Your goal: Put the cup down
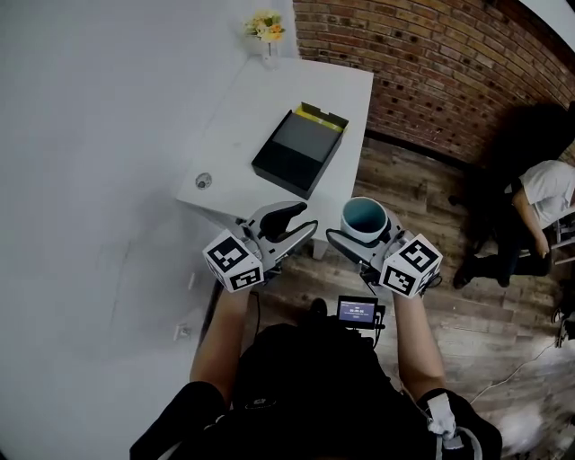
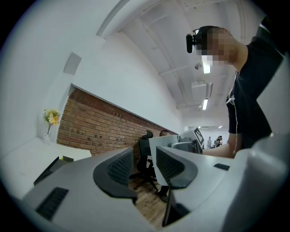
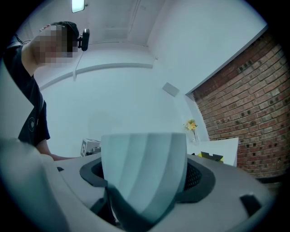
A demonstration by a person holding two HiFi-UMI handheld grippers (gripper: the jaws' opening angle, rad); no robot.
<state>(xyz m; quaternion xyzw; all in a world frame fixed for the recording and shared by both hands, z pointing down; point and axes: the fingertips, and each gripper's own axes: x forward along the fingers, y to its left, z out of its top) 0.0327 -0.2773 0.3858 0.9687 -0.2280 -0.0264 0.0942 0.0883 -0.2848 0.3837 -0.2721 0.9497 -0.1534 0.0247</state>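
So the right gripper (image 1: 368,244) is clamped on the cup (image 1: 364,216), a jaw on each side of it, and the cup sits upright with its teal inside showing (outside looks white). It's up in the air, not on anything: from the head view it shows just off the near corner of the white table (image 1: 269,99), over the wooden floor (image 1: 422,207). The left gripper (image 1: 292,225) is right beside it, jaws partly apart with nothing between them, so it's empty. On the table there's a black box (image 1: 299,148) and some yellow flowers (image 1: 265,27) at the far end by the brick wall (image 1: 431,63)
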